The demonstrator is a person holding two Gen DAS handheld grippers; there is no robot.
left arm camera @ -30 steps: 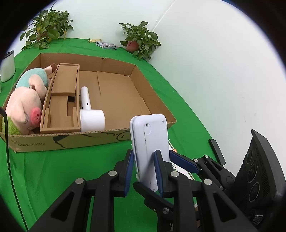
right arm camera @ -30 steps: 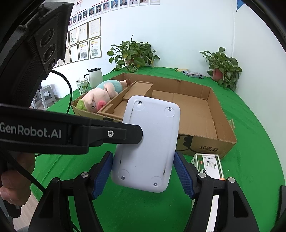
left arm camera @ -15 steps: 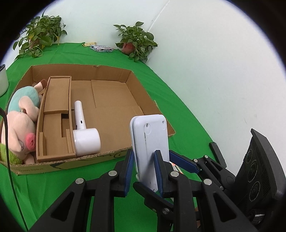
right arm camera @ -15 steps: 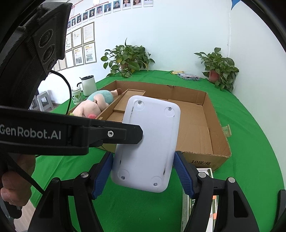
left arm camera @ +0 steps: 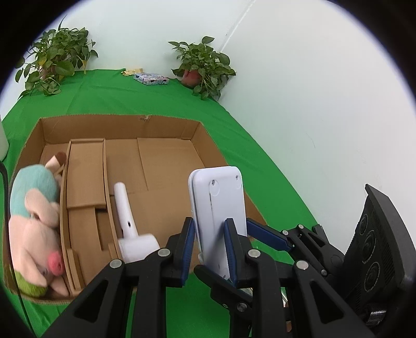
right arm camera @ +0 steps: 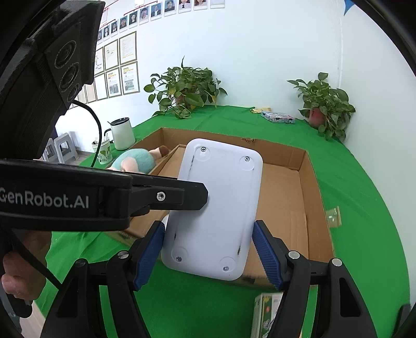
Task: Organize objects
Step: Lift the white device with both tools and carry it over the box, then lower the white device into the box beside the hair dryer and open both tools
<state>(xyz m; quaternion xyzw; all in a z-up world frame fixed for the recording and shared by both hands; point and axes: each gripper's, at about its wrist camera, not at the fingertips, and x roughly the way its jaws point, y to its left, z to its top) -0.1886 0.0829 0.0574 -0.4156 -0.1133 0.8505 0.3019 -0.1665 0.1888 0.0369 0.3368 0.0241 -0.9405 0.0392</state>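
Jaws of both grippers still clamp the white device [left arm camera: 219, 208], now nearer the cardboard box [left arm camera: 166, 166].

Both wrist cameras look forward and down along their fingers, close to the white device [left arm camera: 218, 208] (seen edge-on at left), sharing the cardboard box [right arm camera: 306, 182] beyond.

You are in an office-like demo room: framed notices [right arm camera: 122, 67] and portrait photos [right arm camera: 156, 11] line a white wall, potted plants [right arm camera: 184, 89] edge a table under green cloth [right arm camera: 364, 197], and a kettle [right arm camera: 121, 132] stands near plastic stools [right arm camera: 63, 145].
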